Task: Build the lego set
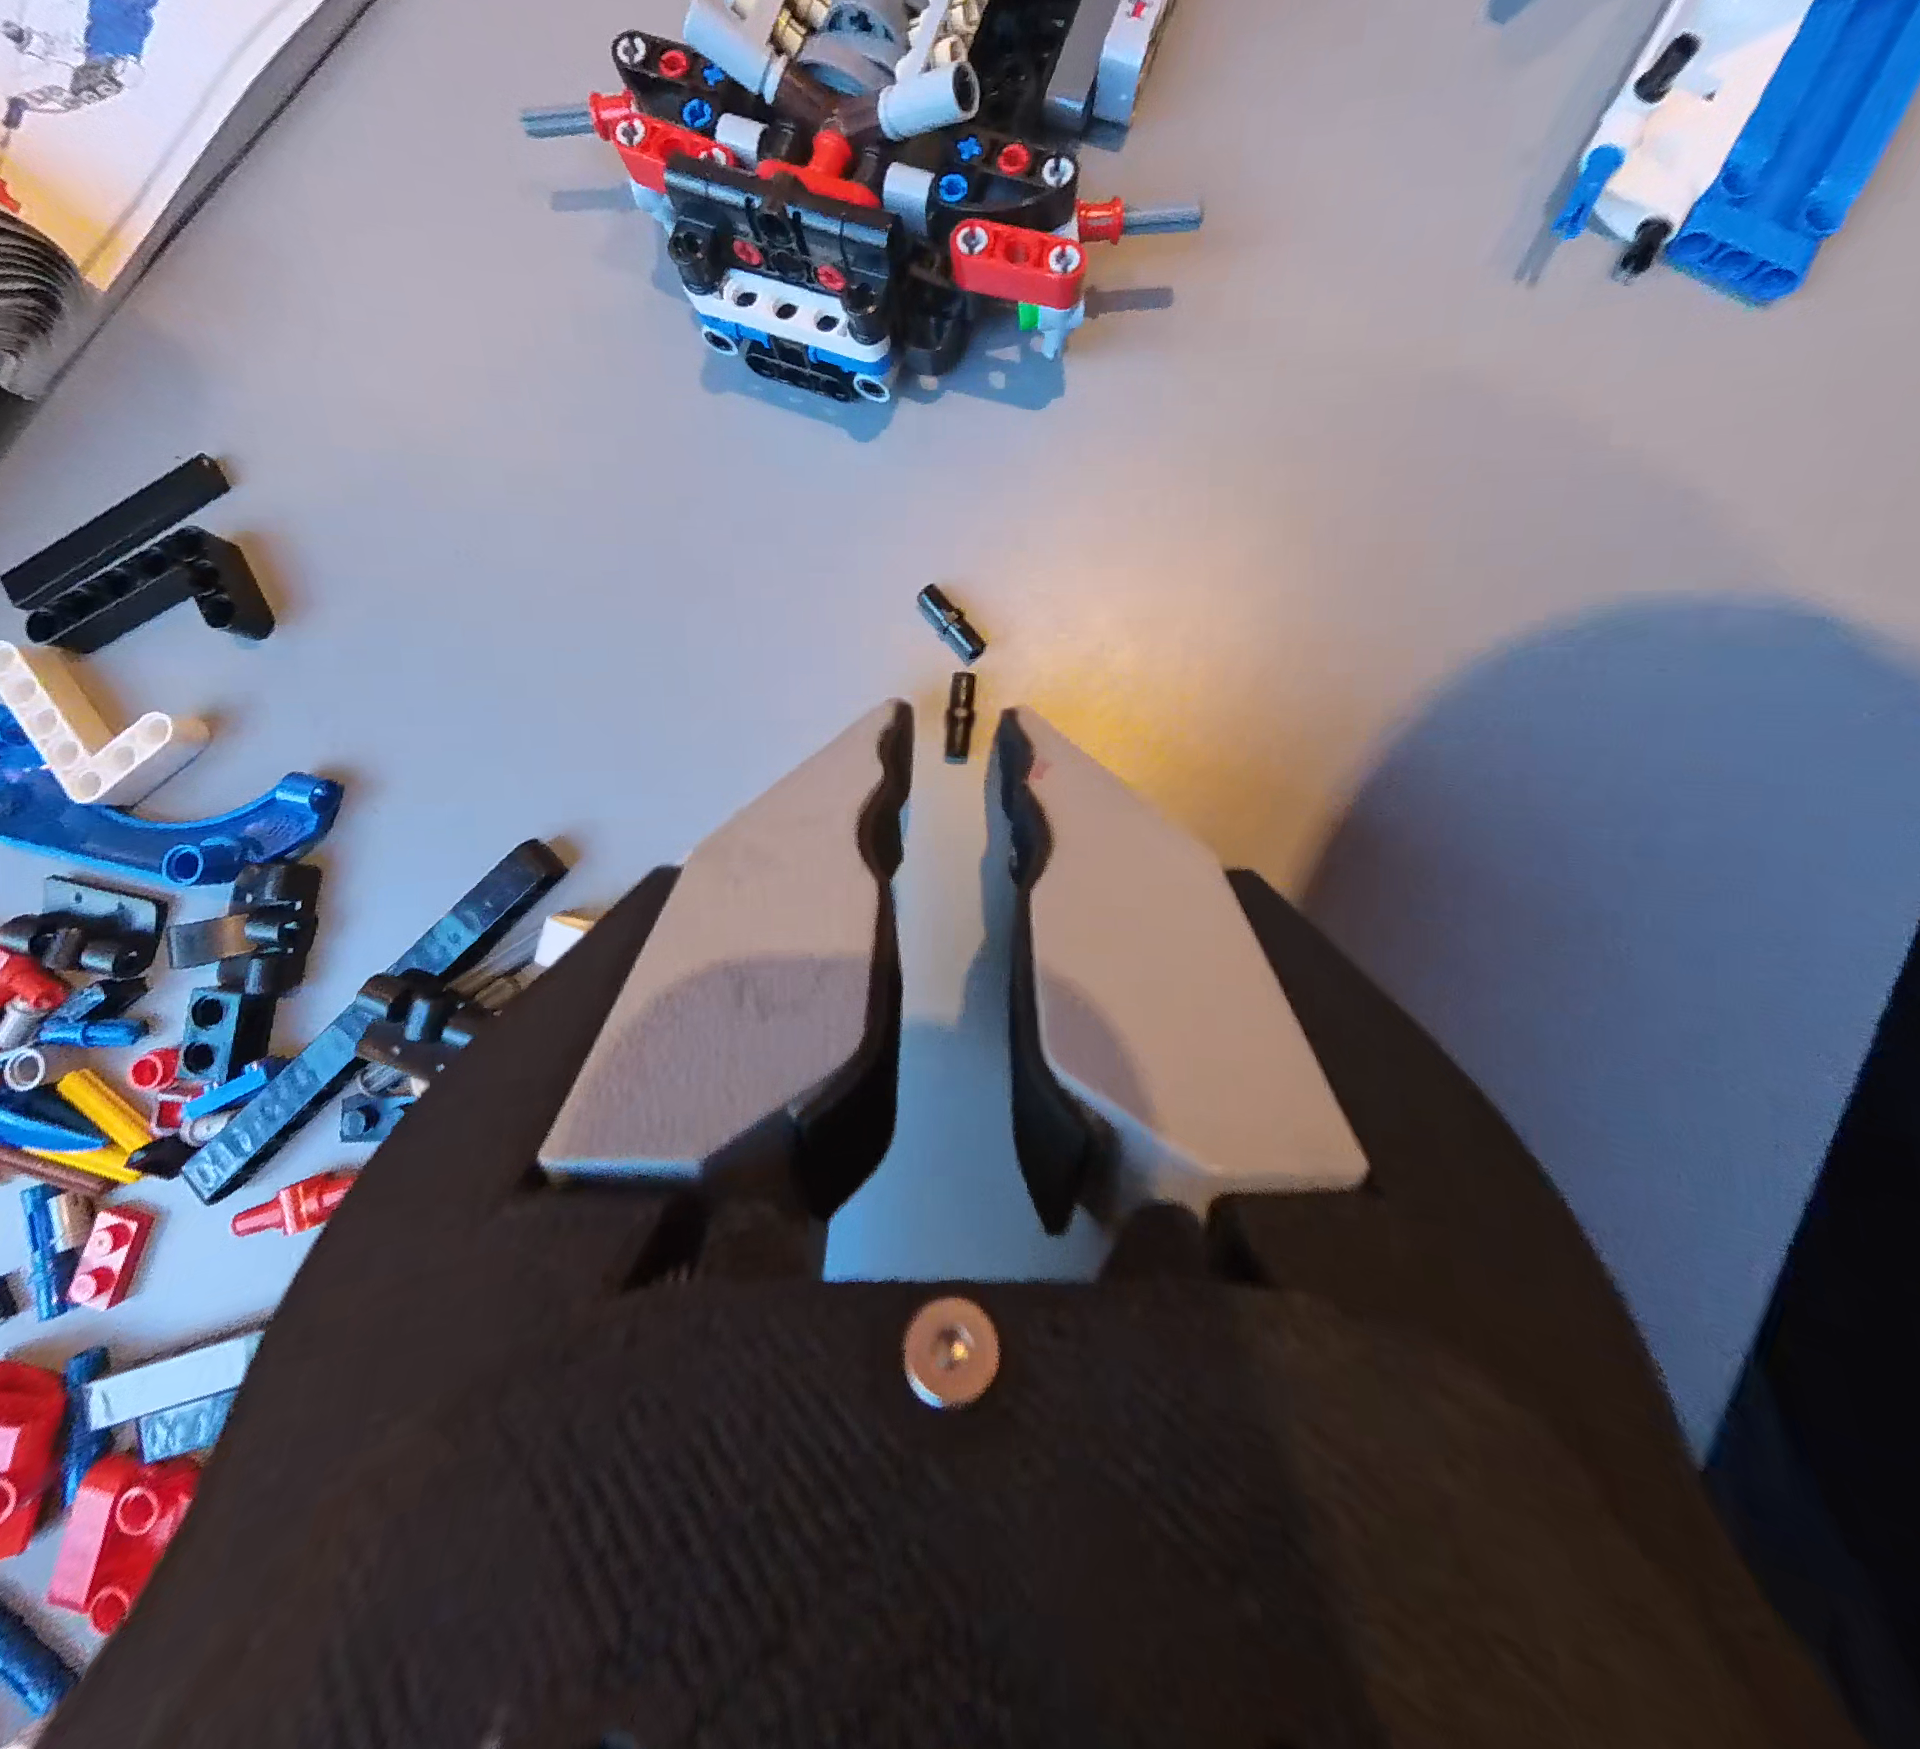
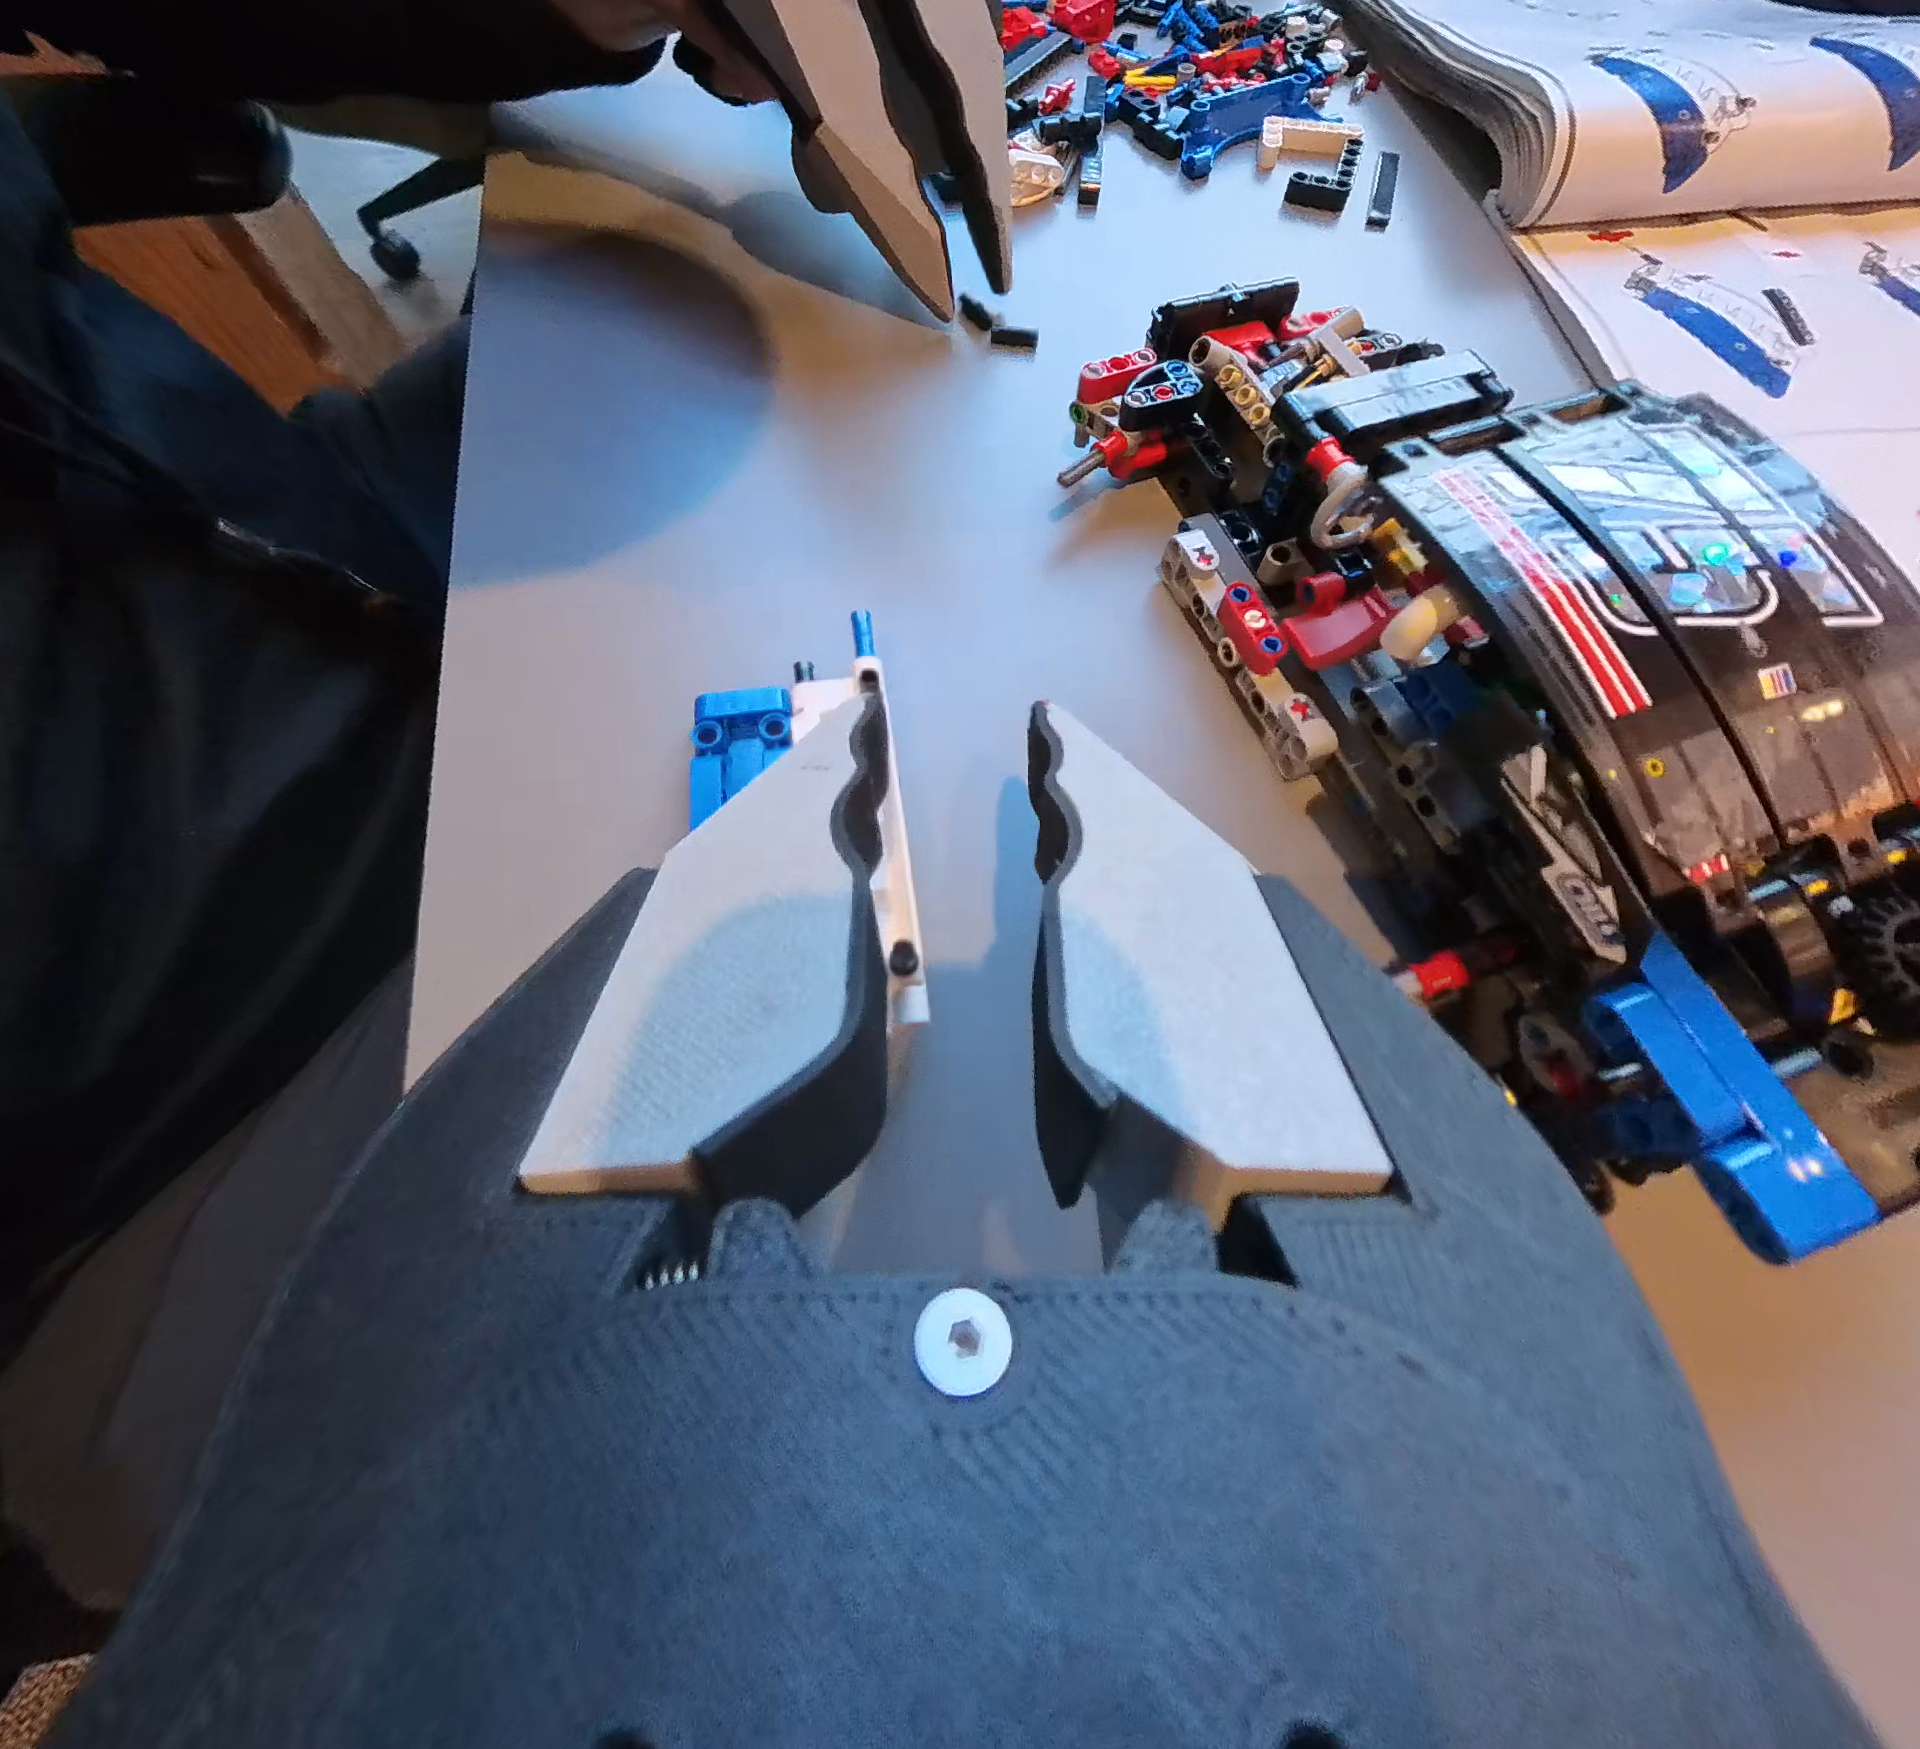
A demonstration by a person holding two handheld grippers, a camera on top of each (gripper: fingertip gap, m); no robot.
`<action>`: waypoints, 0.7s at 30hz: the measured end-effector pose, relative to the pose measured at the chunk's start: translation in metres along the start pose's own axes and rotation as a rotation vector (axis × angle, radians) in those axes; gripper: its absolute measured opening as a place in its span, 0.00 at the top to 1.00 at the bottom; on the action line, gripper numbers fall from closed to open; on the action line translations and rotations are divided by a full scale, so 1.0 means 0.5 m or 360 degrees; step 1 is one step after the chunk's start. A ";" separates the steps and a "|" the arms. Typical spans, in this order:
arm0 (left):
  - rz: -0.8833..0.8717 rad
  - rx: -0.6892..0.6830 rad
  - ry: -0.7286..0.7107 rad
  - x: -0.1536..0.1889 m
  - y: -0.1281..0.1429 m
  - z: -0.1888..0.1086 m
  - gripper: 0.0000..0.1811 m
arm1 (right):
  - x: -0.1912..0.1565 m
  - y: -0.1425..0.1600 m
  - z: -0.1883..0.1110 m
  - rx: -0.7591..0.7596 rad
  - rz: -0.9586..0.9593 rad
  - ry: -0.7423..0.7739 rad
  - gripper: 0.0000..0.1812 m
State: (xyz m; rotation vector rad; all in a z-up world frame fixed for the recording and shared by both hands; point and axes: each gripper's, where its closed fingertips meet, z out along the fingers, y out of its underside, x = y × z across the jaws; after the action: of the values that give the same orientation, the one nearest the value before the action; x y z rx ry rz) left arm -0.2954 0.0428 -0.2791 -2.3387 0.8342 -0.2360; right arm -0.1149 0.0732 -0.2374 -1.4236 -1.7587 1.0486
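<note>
At frame centre of the left wrist view, the left gripper stands slightly spread around a small black pin, pinching nothing. Upper centre: the partly built car. The right gripper hovers spread, empty, beside a blue-white panel.

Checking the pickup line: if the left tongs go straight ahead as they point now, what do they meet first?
Probably the nearer small black pin, lying on the table just off the open left tongs; a second black pin lies beyond.
</note>
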 end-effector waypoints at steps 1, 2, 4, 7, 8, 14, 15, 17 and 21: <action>0.0017 -0.0002 0.0002 0.001 0.001 0.002 0.96 | -0.002 0.003 -0.002 0.0001 0.0005 0.0006 0.86; 0.0028 0.0010 0.0013 0.004 -0.001 0.004 0.99 | -0.003 0.006 -0.004 0.0000 0.0012 0.0010 0.86; 0.0019 0.0018 0.0025 0.004 -0.002 0.006 0.99 | -0.006 0.010 -0.009 -0.0007 0.0030 0.0018 0.86; -0.0003 0.0009 0.0083 0.015 0.001 0.003 0.99 | -0.014 0.002 -0.014 0.0010 0.0046 0.0025 0.86; -0.0009 0.0013 0.0137 0.029 0.000 0.002 0.99 | -0.018 -0.003 -0.013 0.0022 0.0056 0.0021 0.87; 0.0012 0.0080 0.0591 0.183 -0.042 0.023 0.99 | -0.072 -0.034 0.018 0.0043 0.0009 -0.0079 0.87; 0.0034 0.0090 0.0637 0.201 -0.048 0.026 0.99 | -0.083 -0.043 0.028 0.0056 0.0010 -0.0106 0.88; 0.0050 0.0135 0.0778 0.237 -0.064 0.024 0.99 | -0.111 -0.058 0.054 0.0061 -0.0023 -0.0169 0.89; 0.0154 0.0228 0.0964 0.273 -0.078 0.014 0.99 | -0.148 -0.054 0.107 -0.0051 -0.0290 -0.0157 0.90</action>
State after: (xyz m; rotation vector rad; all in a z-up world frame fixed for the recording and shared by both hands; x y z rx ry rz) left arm -0.1661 -0.0151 -0.2658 -2.1000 1.1617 -0.9606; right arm -0.1578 -0.0118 -0.2388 -1.2220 -1.9433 1.0119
